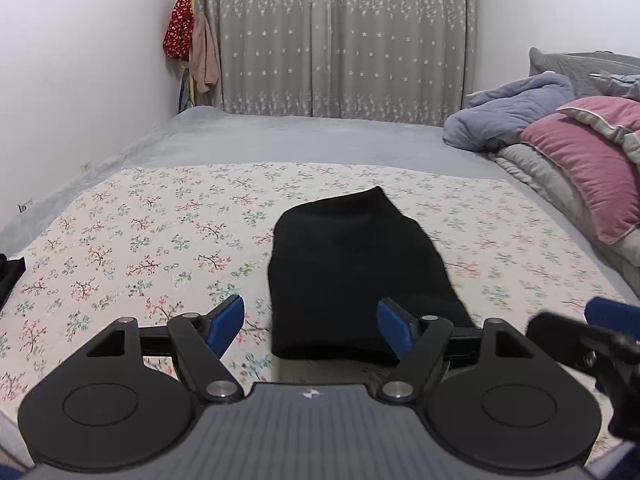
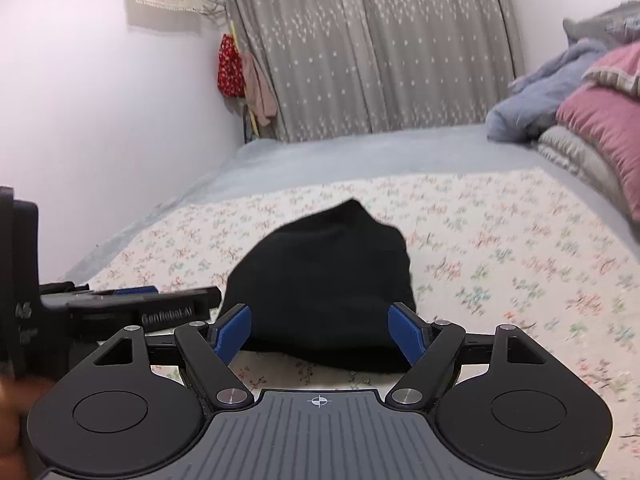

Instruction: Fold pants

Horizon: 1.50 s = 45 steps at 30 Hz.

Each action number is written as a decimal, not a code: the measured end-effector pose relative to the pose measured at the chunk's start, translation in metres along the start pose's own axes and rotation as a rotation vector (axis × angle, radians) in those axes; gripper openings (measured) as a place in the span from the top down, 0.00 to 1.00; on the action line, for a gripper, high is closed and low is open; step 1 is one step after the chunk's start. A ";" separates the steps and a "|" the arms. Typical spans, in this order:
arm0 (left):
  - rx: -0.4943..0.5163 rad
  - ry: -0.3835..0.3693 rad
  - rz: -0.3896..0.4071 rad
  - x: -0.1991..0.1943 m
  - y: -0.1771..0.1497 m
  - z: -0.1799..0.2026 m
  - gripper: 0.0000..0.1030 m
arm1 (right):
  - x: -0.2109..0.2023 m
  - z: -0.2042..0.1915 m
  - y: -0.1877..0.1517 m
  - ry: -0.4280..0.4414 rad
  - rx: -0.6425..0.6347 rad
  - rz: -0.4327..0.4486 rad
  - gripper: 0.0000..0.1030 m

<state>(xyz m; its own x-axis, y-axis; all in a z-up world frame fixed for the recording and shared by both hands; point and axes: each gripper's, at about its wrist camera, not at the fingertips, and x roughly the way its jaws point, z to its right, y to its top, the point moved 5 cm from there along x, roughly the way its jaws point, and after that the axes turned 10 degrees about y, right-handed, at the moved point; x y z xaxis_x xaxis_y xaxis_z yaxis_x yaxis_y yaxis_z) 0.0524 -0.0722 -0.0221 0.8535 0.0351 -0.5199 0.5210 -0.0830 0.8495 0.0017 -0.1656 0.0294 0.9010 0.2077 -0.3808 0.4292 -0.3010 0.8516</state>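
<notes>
Black folded pants [image 1: 352,276] amid floral sheet [image 1: 132,240]

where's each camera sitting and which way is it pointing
Left wrist: rides the left gripper, looks forward and down across the bed at the folded black pants; its own open blue fingers show, the right gripper at the right edge.
Right wrist: rides the right gripper, same heading; open fingers show, the left gripper at left.
Shared: pants, floral sheet, curtain, pink pillow.
</notes>
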 end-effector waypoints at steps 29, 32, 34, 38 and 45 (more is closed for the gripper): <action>0.001 -0.018 0.076 -0.071 -0.029 -0.002 0.00 | -0.068 -0.010 -0.019 -0.041 -0.031 0.045 0.00; -0.013 -0.018 0.069 -0.057 -0.034 0.002 0.00 | -0.060 -0.005 -0.027 -0.041 -0.047 0.055 0.00; -0.016 0.000 0.053 -0.047 -0.041 0.002 0.00 | -0.054 -0.001 -0.032 -0.042 -0.048 0.073 0.00; -0.003 0.031 0.036 -0.032 -0.050 -0.001 0.00 | -0.042 0.006 -0.042 -0.047 -0.038 0.067 0.00; -0.012 0.037 0.016 -0.019 -0.063 -0.006 0.00 | -0.025 0.016 -0.058 -0.080 -0.034 0.033 0.00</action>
<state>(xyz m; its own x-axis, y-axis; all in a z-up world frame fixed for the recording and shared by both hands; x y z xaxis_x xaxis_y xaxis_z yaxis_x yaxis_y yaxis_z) 0.0029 -0.0621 -0.0653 0.8617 0.0709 -0.5025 0.5069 -0.0716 0.8591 -0.0447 -0.1686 -0.0168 0.9173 0.1225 -0.3789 0.3982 -0.2740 0.8754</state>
